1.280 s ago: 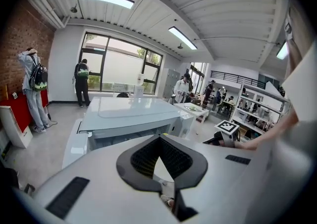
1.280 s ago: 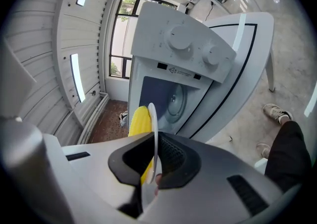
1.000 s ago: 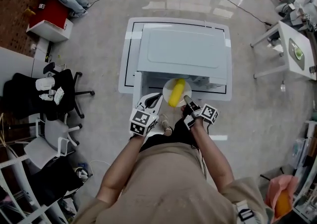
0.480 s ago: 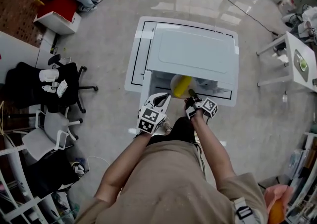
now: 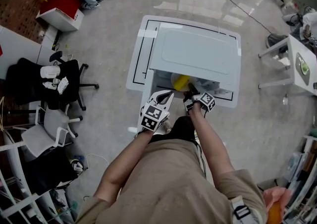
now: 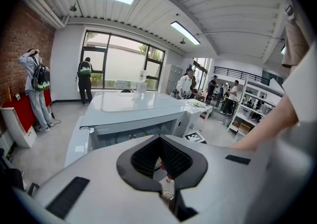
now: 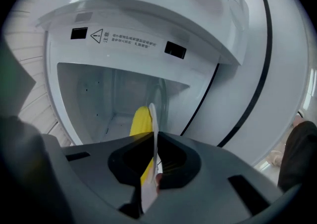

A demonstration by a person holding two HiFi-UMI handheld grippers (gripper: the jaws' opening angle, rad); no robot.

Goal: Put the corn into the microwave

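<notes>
Moved deeper into microwave (image 5: pixel 198 49) mouth: right gripper (image 5: pixel 190 90), its fingers clenched on plate (image 7: pixel 148 196) rim (corn (image 5: pixel 182 82) lying on plate, at microwave opening). Left gripper (image 5: pixel 167 98): just outside microwave, fingers closed, empty.

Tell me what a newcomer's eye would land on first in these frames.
The yellow corn stands out, lying on a white plate at the mouth of the white microwave in the middle of the head view. The right gripper has its jaws shut on the plate's edge and holds it into the open cavity. The left gripper hovers empty just beside it.
</notes>
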